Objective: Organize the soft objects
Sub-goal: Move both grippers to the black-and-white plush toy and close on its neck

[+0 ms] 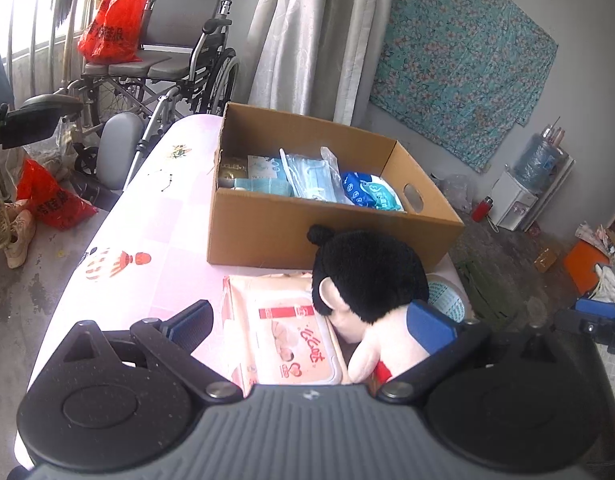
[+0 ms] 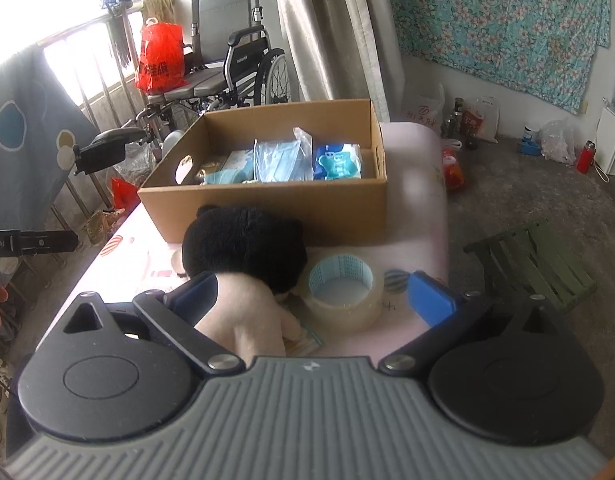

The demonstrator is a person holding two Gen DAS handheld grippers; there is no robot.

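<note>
Left wrist: plush doll (image 1: 367, 280) (black-haired) between spread fingers (image 1: 431, 326), unclamped.

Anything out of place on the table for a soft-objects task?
Yes: a hard roll of clear packing tape sits beside the black-haired plush doll, and that doll lies slumped across a pink wet-wipes pack.

Black tongs on both sides: left tongs (image 1: 311, 326) and right tongs (image 2: 311, 294) each with two matte, speckled arms, round hubs carrying an embossed disc, a triangular cut-out near the outer joint, and silver rivets at the pivots. Blue pads (image 2: 429, 295) at the tips, dark ribbed faces on the inner sides. Grey ribbed housing between hubs, small white mark at its top edge.
</note>
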